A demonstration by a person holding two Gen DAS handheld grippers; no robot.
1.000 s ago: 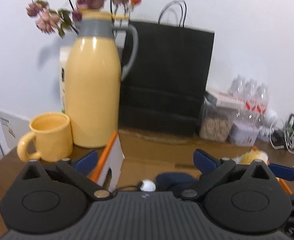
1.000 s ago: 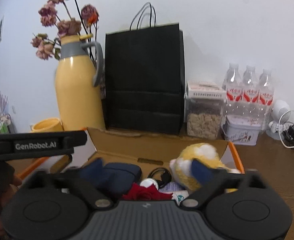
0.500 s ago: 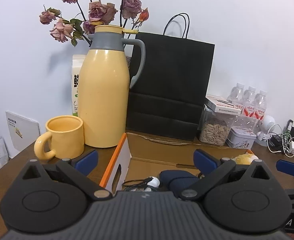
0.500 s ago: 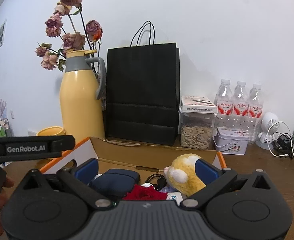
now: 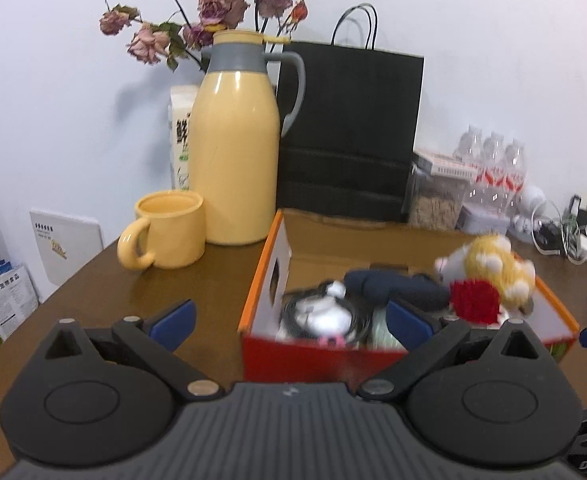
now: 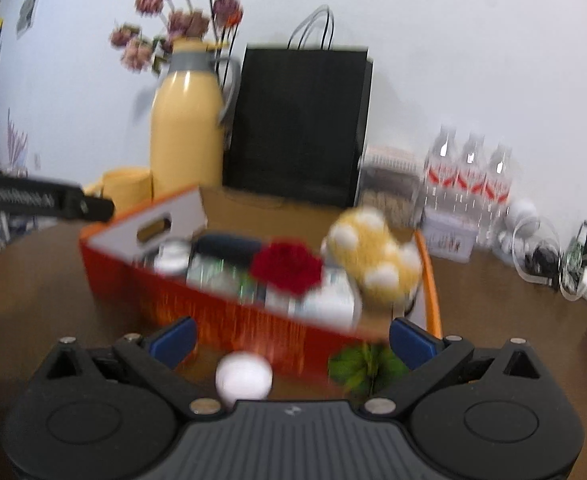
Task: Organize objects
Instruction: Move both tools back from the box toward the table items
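While both grippers hang spread wide with nothing between their blue pads, the orange box [image 5: 407, 354] sits on the brown table [image 5: 105, 292] just beyond them. The left gripper [image 5: 289, 316] hovers near the box's near left corner, touching nothing; its right pad overlaps the box's near wall in view, its left pad hangs over bare tabletop. The right gripper [image 6: 291, 336] is likewise agape and empty, with a white ball [image 6: 244, 376] lying on the table between its fingers, close to its body, and a green leafy sprig [image 6: 367, 364] near its right pad. Whether either touches the gripper is unclear through the blur.

Inside the box lie a yellow plush toy [image 5: 493, 270] at the right, a red flower [image 5: 475, 300] beside it, a dark blue pouch [image 5: 397, 286] and a coiled black cable [image 5: 325, 316] at the left.

Left of the box the tabletop is bare up to a yellow mug [image 5: 165, 236] and a yellow thermos [image 5: 235, 152]. A black paper bag [image 5: 349, 132] stands against the far wall. To the far right stand water bottles [image 6: 469, 176] and a tangle of cords [image 6: 545, 256].
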